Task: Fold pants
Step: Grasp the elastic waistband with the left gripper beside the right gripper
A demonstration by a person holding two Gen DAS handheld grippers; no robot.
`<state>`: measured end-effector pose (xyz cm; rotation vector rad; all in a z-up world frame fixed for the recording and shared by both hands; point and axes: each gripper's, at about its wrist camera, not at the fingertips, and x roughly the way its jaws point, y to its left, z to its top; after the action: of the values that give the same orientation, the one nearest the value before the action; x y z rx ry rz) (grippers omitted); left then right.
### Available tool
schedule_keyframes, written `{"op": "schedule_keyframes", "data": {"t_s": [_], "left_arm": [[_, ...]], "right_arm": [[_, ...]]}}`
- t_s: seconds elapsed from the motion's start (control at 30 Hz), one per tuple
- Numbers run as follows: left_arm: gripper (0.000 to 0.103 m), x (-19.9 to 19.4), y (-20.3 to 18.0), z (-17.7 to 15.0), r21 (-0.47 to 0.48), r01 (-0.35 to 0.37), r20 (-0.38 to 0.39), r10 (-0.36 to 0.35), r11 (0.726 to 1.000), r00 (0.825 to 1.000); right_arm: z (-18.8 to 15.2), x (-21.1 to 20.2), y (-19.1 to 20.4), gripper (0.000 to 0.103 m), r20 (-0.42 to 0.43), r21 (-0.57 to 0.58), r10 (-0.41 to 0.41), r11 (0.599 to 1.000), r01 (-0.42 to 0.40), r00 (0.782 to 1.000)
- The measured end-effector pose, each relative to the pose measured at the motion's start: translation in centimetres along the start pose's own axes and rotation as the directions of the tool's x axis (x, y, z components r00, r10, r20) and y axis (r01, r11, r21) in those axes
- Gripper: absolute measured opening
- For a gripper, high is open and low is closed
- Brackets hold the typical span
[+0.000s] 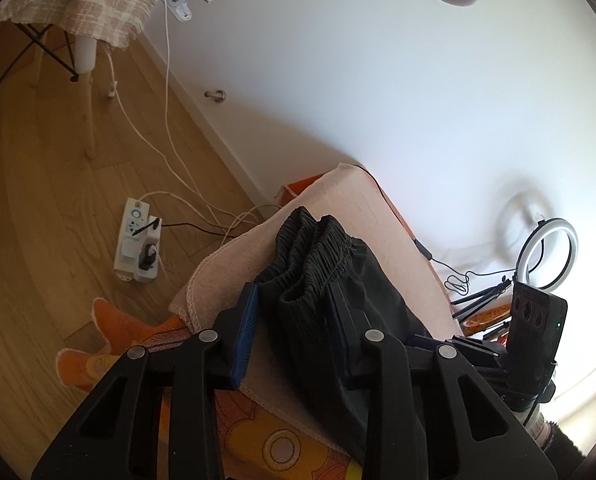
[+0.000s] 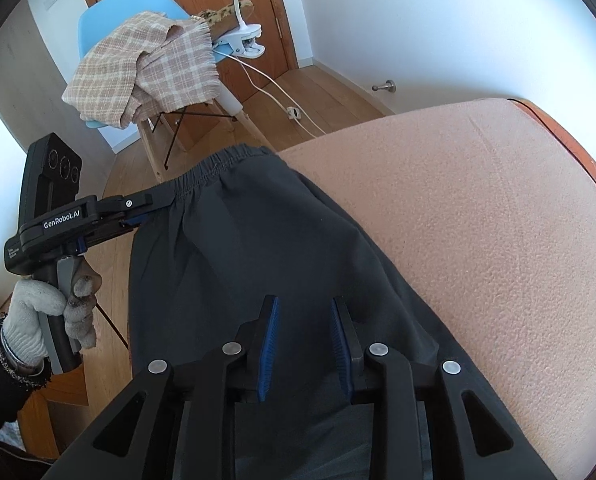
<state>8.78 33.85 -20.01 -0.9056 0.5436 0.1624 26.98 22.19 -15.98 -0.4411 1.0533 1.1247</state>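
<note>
Dark grey pants (image 2: 258,248) with an elastic waistband (image 1: 314,248) lie on a pink cloth-covered surface (image 2: 478,220). My left gripper (image 1: 292,304) has its fingers apart around the bunched waistband, blue pads on either side of the fabric. In the right wrist view the left gripper (image 2: 154,204) sits at the waistband's left corner, held by a gloved hand. My right gripper (image 2: 304,312) is open above the pants' dark fabric, with nothing between its pads.
A blue chair (image 2: 130,20) with a plaid blanket (image 2: 150,64) and a clip lamp (image 2: 242,40) stands beyond. A power strip (image 1: 138,248) and cables lie on the wood floor. A ring light (image 1: 546,252) stands at the right.
</note>
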Motion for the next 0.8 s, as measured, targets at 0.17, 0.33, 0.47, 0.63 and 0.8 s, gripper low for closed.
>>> {"op": "schedule_keyframes", "data": {"t_s": [0.17,0.33,0.47,0.63,0.8], "left_arm": [[0.038,0.3,0.3,0.1,-0.02,-0.011,0.004,0.011,1.0,1.0],[0.034,0.9,-0.3,0.3,0.009,-0.01,0.012,0.009,1.0,1.0],[0.024,0.6,-2.0,0.0,0.081,-0.001,0.053,-0.003,0.997,0.999],[0.023,0.5,-5.9,-1.1,0.284,-0.024,0.063,0.006,0.958,0.998],[0.023,1.4,-9.2,-3.2,0.455,-0.029,0.028,0.018,0.89,0.999]], "right_arm": [[-0.8,0.6,0.1,0.028,-0.009,-0.01,0.004,1.0,-0.004,1.0],[-0.8,0.5,-0.2,0.028,-0.01,0.005,0.014,1.0,-0.014,1.0],[-0.9,0.4,-0.4,0.028,-0.009,0.021,0.021,1.0,-0.02,1.0],[-0.3,-1.0,-2.1,0.038,0.028,0.154,0.107,0.982,-0.11,0.994],[1.3,-3.0,-4.2,0.05,0.126,0.343,0.269,0.891,-0.296,0.955]]}}
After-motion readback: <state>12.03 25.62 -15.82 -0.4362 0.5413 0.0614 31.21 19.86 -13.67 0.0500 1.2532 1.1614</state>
